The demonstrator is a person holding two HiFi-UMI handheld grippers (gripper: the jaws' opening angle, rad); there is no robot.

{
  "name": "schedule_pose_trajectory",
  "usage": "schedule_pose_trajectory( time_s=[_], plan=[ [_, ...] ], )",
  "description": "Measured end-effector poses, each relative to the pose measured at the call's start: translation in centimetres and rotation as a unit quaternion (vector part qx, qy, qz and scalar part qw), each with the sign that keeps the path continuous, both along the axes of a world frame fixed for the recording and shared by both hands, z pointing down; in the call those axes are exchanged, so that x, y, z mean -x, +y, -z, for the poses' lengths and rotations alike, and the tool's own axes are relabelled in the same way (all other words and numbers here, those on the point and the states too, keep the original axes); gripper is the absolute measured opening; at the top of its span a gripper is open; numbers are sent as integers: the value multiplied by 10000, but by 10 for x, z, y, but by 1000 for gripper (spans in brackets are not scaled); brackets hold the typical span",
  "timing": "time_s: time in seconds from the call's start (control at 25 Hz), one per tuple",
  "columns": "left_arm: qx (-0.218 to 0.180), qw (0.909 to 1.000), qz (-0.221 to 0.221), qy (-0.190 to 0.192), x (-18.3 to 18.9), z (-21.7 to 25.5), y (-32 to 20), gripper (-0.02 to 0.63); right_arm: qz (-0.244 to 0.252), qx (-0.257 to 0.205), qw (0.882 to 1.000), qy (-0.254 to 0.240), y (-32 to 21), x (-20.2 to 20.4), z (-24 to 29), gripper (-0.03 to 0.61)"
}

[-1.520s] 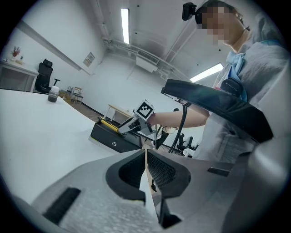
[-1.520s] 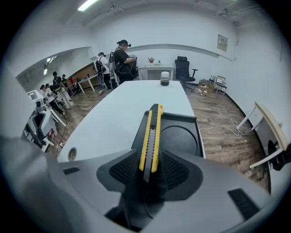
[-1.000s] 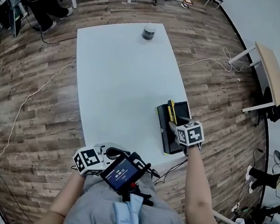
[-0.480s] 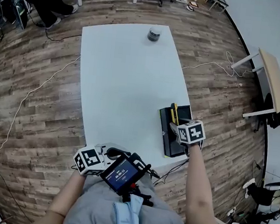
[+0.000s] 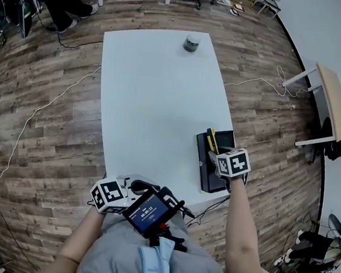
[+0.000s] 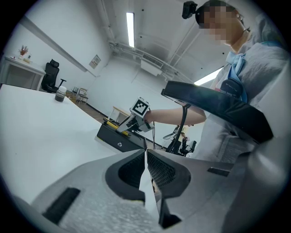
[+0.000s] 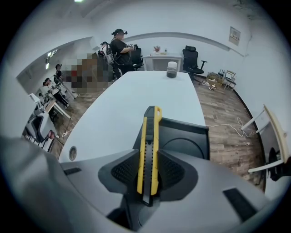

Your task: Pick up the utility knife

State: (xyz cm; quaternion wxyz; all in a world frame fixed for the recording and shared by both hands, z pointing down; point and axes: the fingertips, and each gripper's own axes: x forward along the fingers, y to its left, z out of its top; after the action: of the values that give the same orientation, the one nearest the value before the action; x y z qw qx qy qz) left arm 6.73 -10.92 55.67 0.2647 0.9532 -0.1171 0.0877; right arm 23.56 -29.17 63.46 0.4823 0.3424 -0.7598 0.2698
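A yellow and black utility knife (image 7: 149, 150) lies lengthwise on a black box (image 7: 191, 136) at the white table's near right edge. My right gripper (image 7: 149, 169) points steeply down over it. Its jaws are closing with the knife's handle between them, and the pads stand close on either side of it. From the head view, the knife (image 5: 211, 141) sticks out ahead of the right gripper (image 5: 213, 155) on the box (image 5: 205, 178). My left gripper (image 5: 127, 188) rests by the person's lap at the table's near edge. The left gripper (image 6: 145, 157) is shut on nothing.
A dark jar (image 5: 192, 42) stands at the far end of the white table (image 5: 156, 101). A handheld device with a lit screen (image 5: 147, 210) sits on the lap beside the left gripper. Cables trail on the wooden floor, and a small desk (image 5: 332, 98) stands to the right.
The right gripper stays over the knife on the black box, almost in place. The left gripper has not moved. The head view has shifted slightly.
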Motion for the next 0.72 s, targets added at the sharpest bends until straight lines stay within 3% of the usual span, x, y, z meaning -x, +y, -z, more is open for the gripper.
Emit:
schedule_pose_trajectory(
  time_s=[0.32,0.72],
  plan=[
    [-1,10000,21,17,4,4,-1,20,390,-502,9966,524,-1,1,7,130],
    [-80,9999,-87,52,3,3,3,20,1116,-1805,9688,1284,0,7,26,130]
  ],
)
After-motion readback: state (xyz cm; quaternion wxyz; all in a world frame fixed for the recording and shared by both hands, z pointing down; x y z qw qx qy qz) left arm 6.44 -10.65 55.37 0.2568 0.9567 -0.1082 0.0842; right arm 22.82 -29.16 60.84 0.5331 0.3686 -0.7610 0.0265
